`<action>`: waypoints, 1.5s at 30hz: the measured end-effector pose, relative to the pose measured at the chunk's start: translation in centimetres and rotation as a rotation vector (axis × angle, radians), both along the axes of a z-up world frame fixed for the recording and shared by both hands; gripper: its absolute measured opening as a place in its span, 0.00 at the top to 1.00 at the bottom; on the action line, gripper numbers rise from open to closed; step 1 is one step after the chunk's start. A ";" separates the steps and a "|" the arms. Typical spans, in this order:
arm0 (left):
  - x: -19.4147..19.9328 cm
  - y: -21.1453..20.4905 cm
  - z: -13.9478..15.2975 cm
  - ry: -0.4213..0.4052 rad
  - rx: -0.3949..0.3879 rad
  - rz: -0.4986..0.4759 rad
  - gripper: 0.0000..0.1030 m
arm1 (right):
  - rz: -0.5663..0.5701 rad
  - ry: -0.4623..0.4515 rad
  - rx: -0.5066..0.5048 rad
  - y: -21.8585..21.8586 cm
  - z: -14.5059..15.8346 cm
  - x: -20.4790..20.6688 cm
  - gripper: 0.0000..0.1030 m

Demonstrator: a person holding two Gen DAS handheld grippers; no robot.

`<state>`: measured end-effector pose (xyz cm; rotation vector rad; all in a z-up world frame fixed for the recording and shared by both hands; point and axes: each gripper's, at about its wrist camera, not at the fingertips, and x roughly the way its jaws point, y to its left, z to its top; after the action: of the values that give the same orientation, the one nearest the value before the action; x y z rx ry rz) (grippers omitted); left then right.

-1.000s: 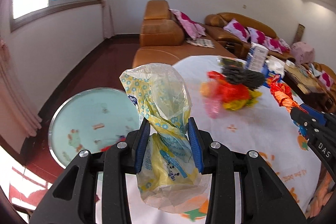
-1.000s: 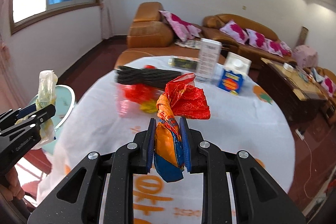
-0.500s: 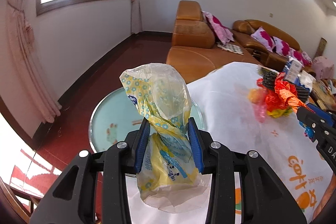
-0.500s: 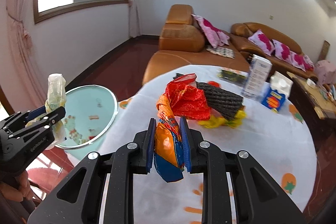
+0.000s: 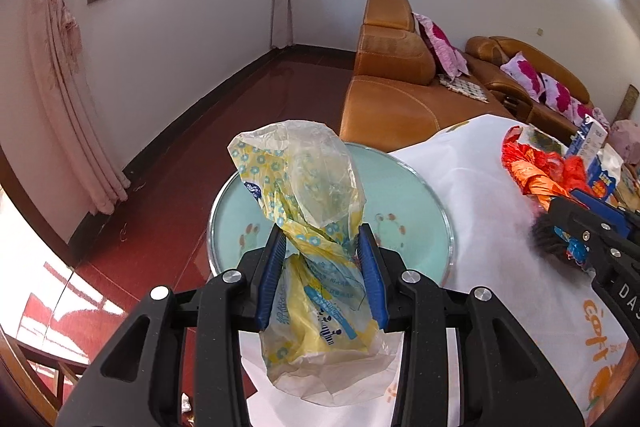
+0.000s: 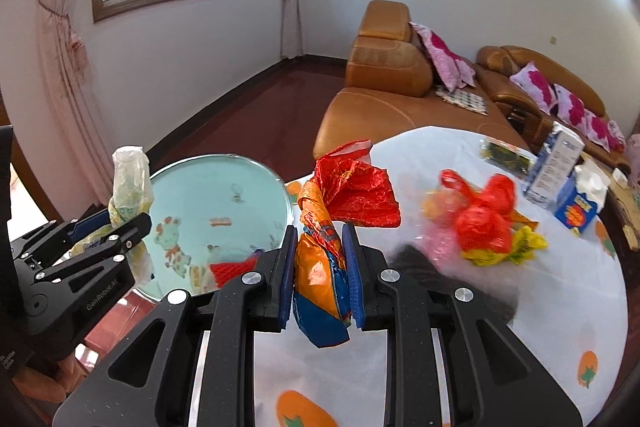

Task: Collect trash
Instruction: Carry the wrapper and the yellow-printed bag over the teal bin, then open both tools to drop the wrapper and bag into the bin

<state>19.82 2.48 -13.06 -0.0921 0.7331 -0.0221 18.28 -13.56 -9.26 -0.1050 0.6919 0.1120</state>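
Two wrappers in transit, one per gripper. Left gripper (image 5: pixel 322 269): blue pads pinching a crumpled yellow-and-clear plastic bag (image 5: pixel 310 187) at its twisted waist, top puffed above the jaws, tail hanging below. Right gripper (image 6: pixel 319 269): jaws pressed on an orange-and-blue snack wrapper (image 6: pixel 320 263), its red foil end (image 6: pixel 356 191) flaring up past the fingertips. Both pieces off the table, carried in the air.

Step in hand, by the look of it: carrying the two picked-up pieces away from the white tablecloth (image 6: pixel 460 327) toward the round pale-green tray (image 6: pixel 224 195) just beyond the table edge. In the left wrist view, tray (image 5: pixel 404 187) directly behind the held bag; in the right wrist view, tray ahead and to the left, with the left gripper (image 6: pixel 108 231) between camera and tray. Already something red lying on the tray near its close rim, too blurred to name.

Still uncollected on the cloth: a heap of red and yellow plastic bags (image 6: pixel 484 215), a dark blurred object beside it, and beyond them two cartons (image 6: pixel 560 167) that may not be trash at all.

Next move, as a judgement: bringing each gripper fully over the tray, lowering close, then spreading the jaws to drop. Light film likely to cling to the pads or drift, so a low release well inside the rim advisable. Right gripper needing clearance from the left to avoid a knock.
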 end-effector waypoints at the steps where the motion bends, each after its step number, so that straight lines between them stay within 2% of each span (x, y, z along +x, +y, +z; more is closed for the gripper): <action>1: 0.2 0.3 -0.2 0.004 -0.001 0.002 0.64 | 0.006 0.002 -0.001 0.2 -0.2 0.2 0.77; 8: 1.1 1.1 -0.9 0.022 -0.005 0.012 0.64 | 0.045 0.031 0.028 1.4 -1.0 1.9 0.77; 13: 1.7 1.2 -1.4 0.038 -0.010 0.020 0.64 | 0.087 0.072 0.130 1.5 -1.6 3.0 0.77; 17: 2.4 0.9 -1.9 0.055 -0.006 0.008 0.64 | 0.105 0.117 0.174 2.0 -2.3 4.1 0.77; 26: 3.5 0.8 -2.8 0.083 0.001 -0.004 0.64 | 0.149 0.155 0.178 4.0 -3.6 5.9 0.76; 30: 3.9 0.7 -3.1 0.094 0.006 -0.001 0.64 | 0.165 0.165 0.182 4.3 -4.0 6.4 0.70; 33: 4.0 0.7 -3.1 0.096 0.010 0.001 0.62 | 0.161 0.173 0.192 4.2 -4.1 6.5 0.69; 36: 3.9 0.6 -3.1 0.097 0.020 0.012 0.58 | 0.155 0.167 0.196 3.8 -3.8 6.3 0.65; 40: 3.4 0.6 -2.6 0.087 0.026 0.030 0.37 | 0.143 0.146 0.200 3.2 -3.1 5.7 0.60; 41: 3.3 0.7 -2.5 0.082 0.028 0.034 0.34 | 0.140 0.144 0.202 3.1 -2.9 5.6 0.59; 43: 2.9 0.7 -2.0 0.071 0.031 0.038 0.31 | 0.130 0.138 0.202 2.8 -2.6 5.2 0.51; 45: 2.4 0.6 -1.6 0.061 0.037 0.050 0.23 | 0.114 0.121 0.200 2.3 -2.1 4.7 0.46</action>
<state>22.25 3.10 -14.63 -0.0757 0.7911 0.0425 22.97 -11.23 -11.35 0.0554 0.7919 0.2976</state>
